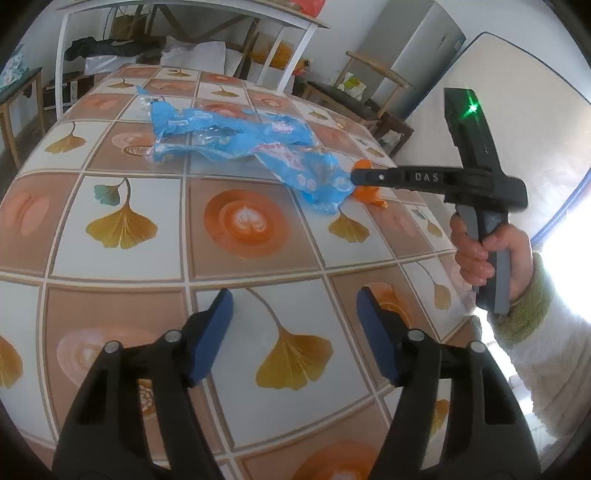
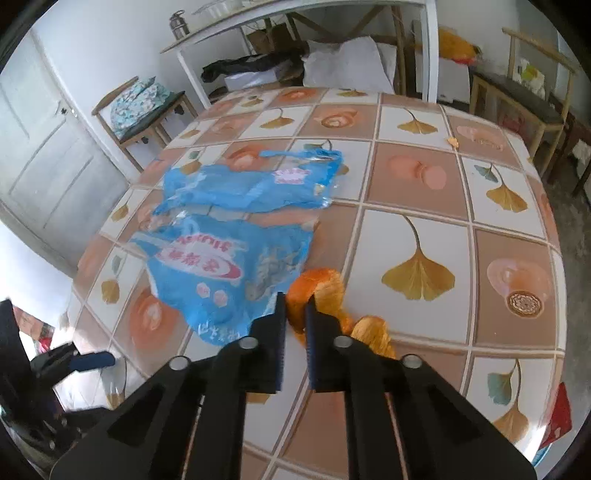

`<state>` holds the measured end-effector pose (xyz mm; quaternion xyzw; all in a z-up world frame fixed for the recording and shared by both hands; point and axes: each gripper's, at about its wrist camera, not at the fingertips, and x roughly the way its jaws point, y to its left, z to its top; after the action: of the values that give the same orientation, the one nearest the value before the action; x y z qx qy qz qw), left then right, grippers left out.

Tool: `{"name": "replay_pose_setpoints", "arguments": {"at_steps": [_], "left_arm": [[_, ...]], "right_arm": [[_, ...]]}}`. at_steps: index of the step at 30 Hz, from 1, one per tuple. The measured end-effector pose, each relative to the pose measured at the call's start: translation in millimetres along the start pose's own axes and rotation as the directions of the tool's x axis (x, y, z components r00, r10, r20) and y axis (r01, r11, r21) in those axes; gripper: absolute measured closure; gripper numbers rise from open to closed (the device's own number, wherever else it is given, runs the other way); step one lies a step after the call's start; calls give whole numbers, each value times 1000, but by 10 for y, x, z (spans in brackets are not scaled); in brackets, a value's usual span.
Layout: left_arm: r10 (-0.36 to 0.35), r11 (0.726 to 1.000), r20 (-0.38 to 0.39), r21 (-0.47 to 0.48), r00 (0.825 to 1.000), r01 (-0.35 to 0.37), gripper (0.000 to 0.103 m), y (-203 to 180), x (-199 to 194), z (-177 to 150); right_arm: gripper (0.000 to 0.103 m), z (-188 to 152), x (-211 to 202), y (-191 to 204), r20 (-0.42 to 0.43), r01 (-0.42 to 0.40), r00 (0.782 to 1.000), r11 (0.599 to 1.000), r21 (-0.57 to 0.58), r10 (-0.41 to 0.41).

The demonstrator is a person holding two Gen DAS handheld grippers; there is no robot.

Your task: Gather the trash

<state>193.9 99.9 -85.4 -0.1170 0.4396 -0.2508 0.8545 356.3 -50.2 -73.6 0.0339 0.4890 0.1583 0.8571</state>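
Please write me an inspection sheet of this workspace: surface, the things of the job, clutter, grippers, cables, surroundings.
Surface: table under a tile-pattern cloth with ginkgo leaves and coffee cups.
Job's things: crumpled blue plastic bag lying flat; orange peel beside its near edge.
Clutter: small yellow scrap near the far edge; red scrap at the table's corner.
Grippers: right gripper shut on the orange peel; left gripper open, nothing between its fingers, above bare cloth.
Cables: nothing seen.
Surroundings: wooden chairs, white shelf table, white door.
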Motion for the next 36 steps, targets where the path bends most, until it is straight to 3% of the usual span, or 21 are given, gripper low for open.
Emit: {"name": "replay_pose_setpoints", "arguments": {"at_steps": [5,9,10,14,19,22,25,27,34,36], "left_arm": [[-16,1000,-7,3,1000,16,41,-3,-27,-17],[-39,999,-17,16,999,39,41,-74,-49,-82],[-44,999,-21,24,999,45,41,-99,-49,-101],[-52,997,-38,48,998,53,41,-176,-42,-158],[-61,996,-42,62,997,63,41,-257,-27,-185],[-59,996,-45,68,997,62,41,-289,-2,-179],[-58,996,-50,64,997,61,41,-309,21,-181],[-60,996,-54,65,997,63,41,-331,44,-178],[-59,994,-57,85,997,64,41,-375,85,-180],[-66,994,-54,79,996,70,41,-360,83,-179]], "right_arm": [[96,-253,-233,325,29,46,999,993,-107,-44],[95,-653,-416,674,34,65,998,970,-232,-59],[92,-768,-432,750,23,74,997,962,-263,-70],[58,-1035,-511,849,-20,41,999,955,-294,-49],[50,-1069,-780,670,19,-67,997,976,-210,72],[50,-884,-873,318,85,-111,990,992,-62,116],[50,-670,-800,-66,132,-32,991,996,80,21],[57,-545,-664,-245,125,16,992,992,123,-32],[66,-308,-181,-277,54,169,984,985,22,-170],[70,-308,-104,-210,39,176,984,984,-24,-175]]}}
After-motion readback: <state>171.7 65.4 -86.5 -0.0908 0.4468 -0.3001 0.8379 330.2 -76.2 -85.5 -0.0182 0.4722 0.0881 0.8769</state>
